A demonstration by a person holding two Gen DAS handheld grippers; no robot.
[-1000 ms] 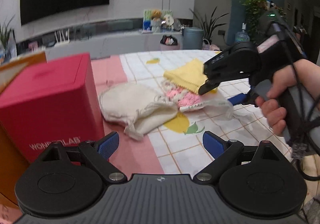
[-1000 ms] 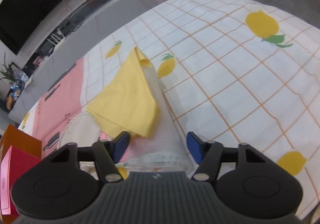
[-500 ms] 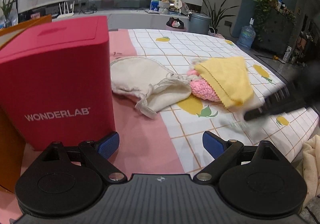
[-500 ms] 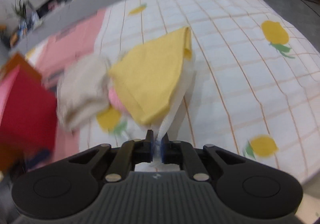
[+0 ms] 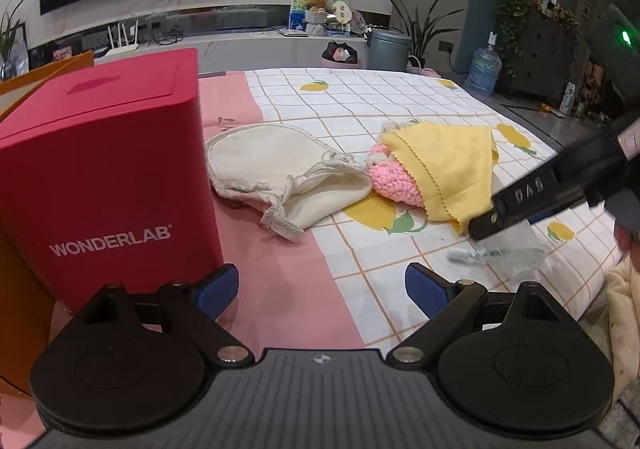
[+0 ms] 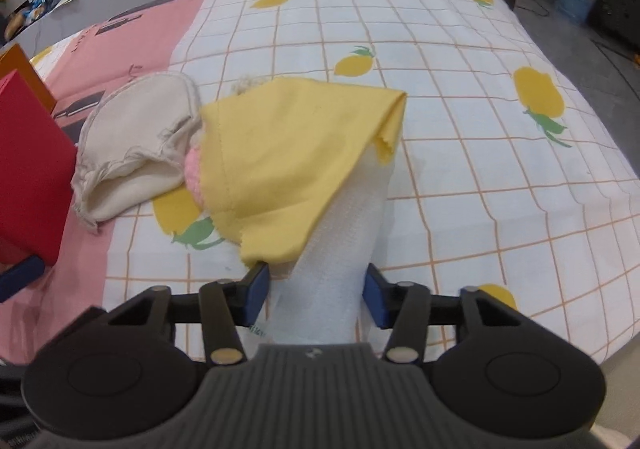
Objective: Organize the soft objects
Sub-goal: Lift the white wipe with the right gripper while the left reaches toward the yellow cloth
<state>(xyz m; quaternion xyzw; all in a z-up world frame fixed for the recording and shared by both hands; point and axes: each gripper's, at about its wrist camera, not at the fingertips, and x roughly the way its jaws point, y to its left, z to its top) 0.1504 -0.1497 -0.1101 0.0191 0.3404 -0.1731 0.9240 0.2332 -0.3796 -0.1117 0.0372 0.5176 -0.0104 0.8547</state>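
Observation:
A translucent white mesh bag (image 6: pixel 340 249) lies on the lemon-print cloth, its far end under a yellow cloth (image 6: pixel 288 153). My right gripper (image 6: pixel 316 297) straddles the bag's near end; its jaws are opening and the blue pads stand just clear of the bag. A pink crochet piece (image 5: pixel 394 181) peeks from under the yellow cloth (image 5: pixel 448 165). A cream drawstring pouch (image 5: pixel 276 173) lies to its left. In the left wrist view the right gripper (image 5: pixel 484 225) reaches in from the right over the bag (image 5: pixel 504 253). My left gripper (image 5: pixel 320 289) hovers open and holds nothing.
A red WONDERLAB box (image 5: pixel 104 177) stands at the left, against an orange box (image 5: pixel 20 289). The tablecloth (image 6: pixel 460 61) is half pink, half white checks; its near right edge drops off. A cream fleece item (image 5: pixel 624 309) shows at the right border.
Half a second ago the right gripper was shut on the white bag; its jaws now stand apart around it. The right wrist rolled, and the bag with the yellow cloth shifted toward the near edge.

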